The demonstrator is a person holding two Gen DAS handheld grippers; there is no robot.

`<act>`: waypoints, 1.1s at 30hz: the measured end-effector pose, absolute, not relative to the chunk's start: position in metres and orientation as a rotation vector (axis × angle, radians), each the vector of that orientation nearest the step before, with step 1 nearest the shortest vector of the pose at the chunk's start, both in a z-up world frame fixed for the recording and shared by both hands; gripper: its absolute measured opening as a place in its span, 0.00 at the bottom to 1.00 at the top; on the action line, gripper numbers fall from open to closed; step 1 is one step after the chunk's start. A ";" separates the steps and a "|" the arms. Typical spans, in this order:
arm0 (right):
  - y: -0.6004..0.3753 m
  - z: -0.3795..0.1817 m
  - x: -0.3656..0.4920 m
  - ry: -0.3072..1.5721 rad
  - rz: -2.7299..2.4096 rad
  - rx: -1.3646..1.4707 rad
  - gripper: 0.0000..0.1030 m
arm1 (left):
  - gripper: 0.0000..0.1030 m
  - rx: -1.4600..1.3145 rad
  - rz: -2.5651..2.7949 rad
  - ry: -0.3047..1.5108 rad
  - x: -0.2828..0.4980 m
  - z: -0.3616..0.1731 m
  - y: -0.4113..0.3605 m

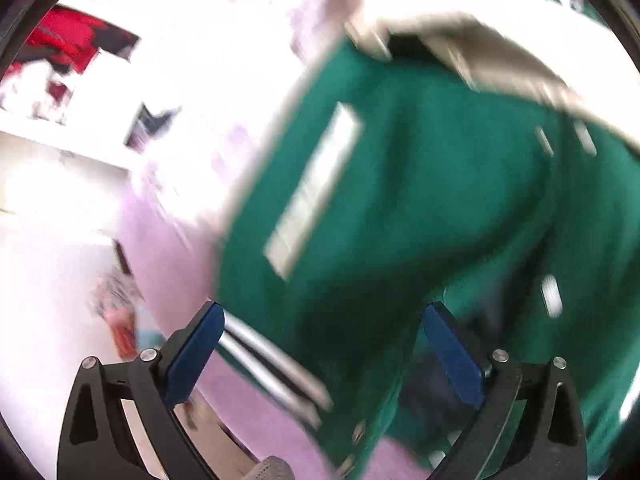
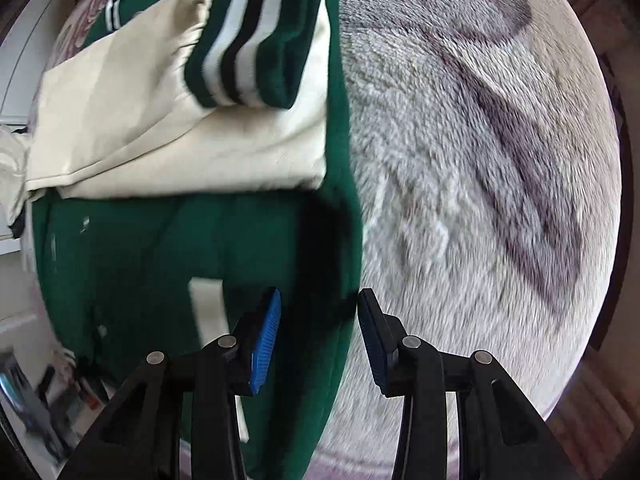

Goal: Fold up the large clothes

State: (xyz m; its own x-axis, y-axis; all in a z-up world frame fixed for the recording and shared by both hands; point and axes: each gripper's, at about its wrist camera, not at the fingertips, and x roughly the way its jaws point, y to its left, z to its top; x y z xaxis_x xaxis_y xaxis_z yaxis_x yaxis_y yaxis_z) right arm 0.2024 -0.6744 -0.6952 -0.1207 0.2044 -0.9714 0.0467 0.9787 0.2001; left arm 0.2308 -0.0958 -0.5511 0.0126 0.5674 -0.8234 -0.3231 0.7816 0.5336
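A green varsity jacket lies on a fluffy blanket. Its cream sleeve is folded across the body, with the striped cuff on top. My right gripper points steeply down over the jacket's right edge and is open. The pads are apart and press on nothing. The left wrist view is blurred by motion. There the jacket fills the right half, showing a cream pocket trim and the striped hem. My left gripper stands wide open above the cloth and holds nothing.
A grey-white fluffy blanket with dark purple markings spreads to the right of the jacket. Pink bedding shows to the jacket's left. A red item lies far off at the upper left. Clutter sits on the floor at the lower left.
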 end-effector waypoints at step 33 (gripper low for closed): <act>-0.608 -0.674 0.279 1.427 0.061 0.809 0.64 | 1.00 0.168 0.630 1.350 0.410 -0.625 0.092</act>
